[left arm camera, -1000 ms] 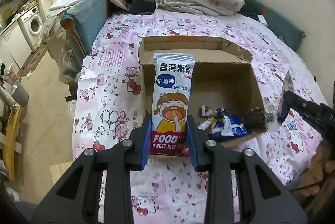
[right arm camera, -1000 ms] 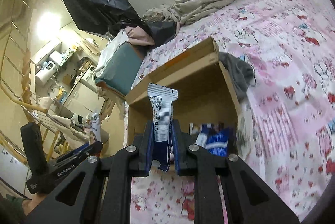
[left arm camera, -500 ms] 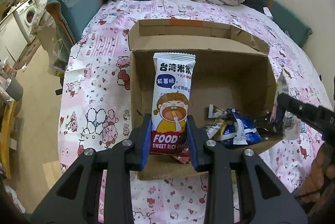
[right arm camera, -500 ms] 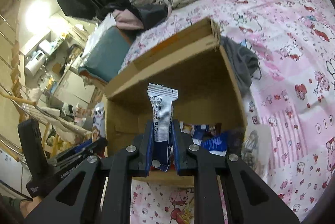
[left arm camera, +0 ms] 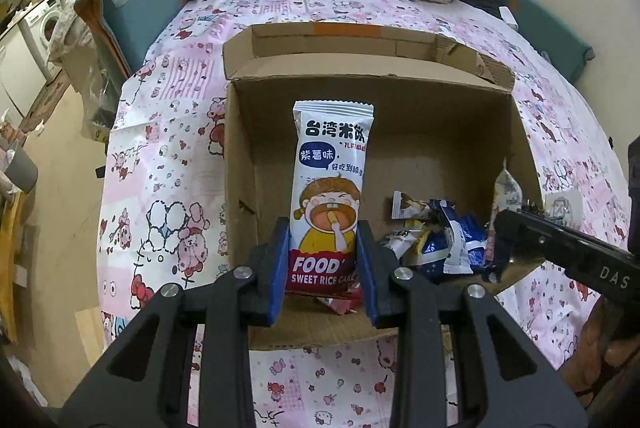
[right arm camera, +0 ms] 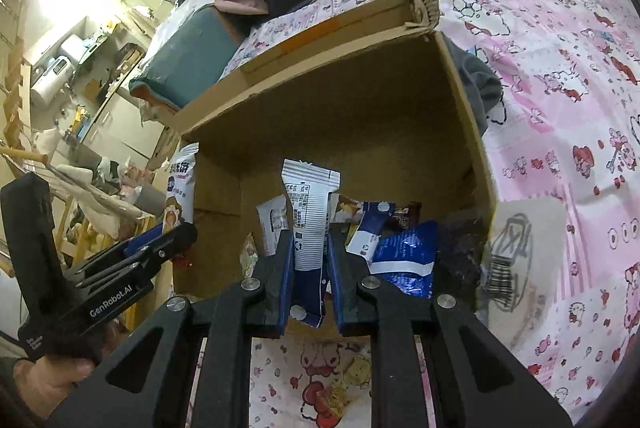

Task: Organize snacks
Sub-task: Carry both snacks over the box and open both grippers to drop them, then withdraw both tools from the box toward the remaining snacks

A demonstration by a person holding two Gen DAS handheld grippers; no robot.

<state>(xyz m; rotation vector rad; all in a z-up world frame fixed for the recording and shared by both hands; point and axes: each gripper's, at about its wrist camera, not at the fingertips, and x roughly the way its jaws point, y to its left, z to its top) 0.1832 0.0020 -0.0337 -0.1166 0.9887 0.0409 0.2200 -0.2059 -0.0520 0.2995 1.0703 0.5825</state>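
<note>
1. pink cartoon bed sheet (left arm camera: 168,131) covers the bed, and an open box (left arm camera: 372,87) stands on it with a pile of snacks (left arm camera: 436,240) in its right part.
2. left gripper (left arm camera: 323,264) pinches a rice cake pack (left arm camera: 330,187) by its lower end; the pack stands upright over the left part of the box.
3. right gripper (right arm camera: 311,278) pinches a white pack (right arm camera: 310,216) by its lower end, above the pile.
4. risk, as i judge it: both packs are thin and held only at one end, so they may bend or slip when released and land on the box edge.
5. both grippers are near each other over one box, so they may collide.
</note>
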